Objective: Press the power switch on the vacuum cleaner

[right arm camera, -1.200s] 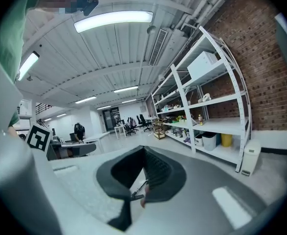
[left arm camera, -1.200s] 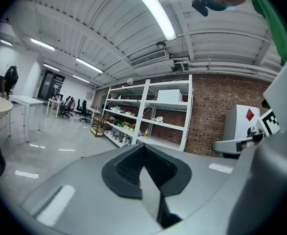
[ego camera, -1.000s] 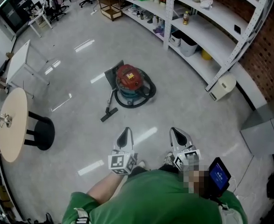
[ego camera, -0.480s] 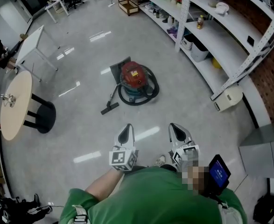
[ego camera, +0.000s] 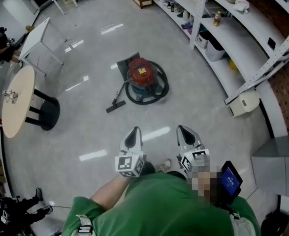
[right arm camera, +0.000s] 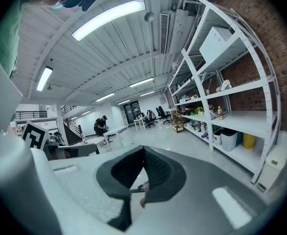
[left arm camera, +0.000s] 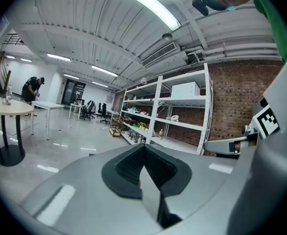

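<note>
Since the earlier frame the view has drifted, sliding the shelving (ego camera: 242, 38) rightward. The vacuum cleaner (ego camera: 143, 77) stands on open floor, well ahead. The left gripper (ego camera: 132, 137) and right gripper (ego camera: 185, 136) are pressed together, empty, and tucked near the body, probably just for the approach.

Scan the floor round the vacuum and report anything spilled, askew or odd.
Nothing spilled or broken shows. The vacuum stands upright on open floor, hose looped round its base, nozzle lying on the floor beside it. Nothing stands out.
</note>
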Motion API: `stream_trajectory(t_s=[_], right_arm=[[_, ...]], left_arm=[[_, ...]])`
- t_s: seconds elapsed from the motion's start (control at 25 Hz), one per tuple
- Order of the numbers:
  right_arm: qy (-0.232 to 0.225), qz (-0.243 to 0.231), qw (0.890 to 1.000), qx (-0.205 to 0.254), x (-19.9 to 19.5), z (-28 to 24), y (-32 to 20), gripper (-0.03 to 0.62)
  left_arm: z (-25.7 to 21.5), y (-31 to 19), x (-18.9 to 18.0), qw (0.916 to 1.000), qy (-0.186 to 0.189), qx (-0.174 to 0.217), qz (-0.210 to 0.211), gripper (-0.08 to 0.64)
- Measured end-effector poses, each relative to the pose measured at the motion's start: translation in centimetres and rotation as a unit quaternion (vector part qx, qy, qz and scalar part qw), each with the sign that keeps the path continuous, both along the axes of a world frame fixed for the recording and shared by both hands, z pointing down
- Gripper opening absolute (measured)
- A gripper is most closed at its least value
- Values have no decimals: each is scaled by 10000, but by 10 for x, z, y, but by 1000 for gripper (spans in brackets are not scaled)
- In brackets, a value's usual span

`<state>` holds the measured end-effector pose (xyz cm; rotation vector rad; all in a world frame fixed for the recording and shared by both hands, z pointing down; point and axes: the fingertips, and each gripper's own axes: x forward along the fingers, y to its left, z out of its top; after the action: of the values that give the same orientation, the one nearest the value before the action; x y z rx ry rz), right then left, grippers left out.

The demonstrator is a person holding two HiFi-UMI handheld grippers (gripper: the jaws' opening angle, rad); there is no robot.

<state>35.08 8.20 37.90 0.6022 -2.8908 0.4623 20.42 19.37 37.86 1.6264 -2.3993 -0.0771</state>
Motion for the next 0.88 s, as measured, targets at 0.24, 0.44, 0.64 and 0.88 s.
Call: stream_trajectory(t_s=[0.24,0.44,0.64,0.88], right_arm=[[29,-131,9999,-36,-16,5,-11,0],[174,-212,9996,-44,-40,16,-28,0],[277,-243,9993,-6,-71,16,-52,0],[395,-208,9990,70,-118,14,-76,0]], left_arm=[[6,-12,-9,9999,49,-60,-77,8],[15,-31,-31,9998,139,-62,-141,8],[21,-60,-63,9996,244,-88,-73,8],[25,-89,-108,9994,353,29,10,8]])
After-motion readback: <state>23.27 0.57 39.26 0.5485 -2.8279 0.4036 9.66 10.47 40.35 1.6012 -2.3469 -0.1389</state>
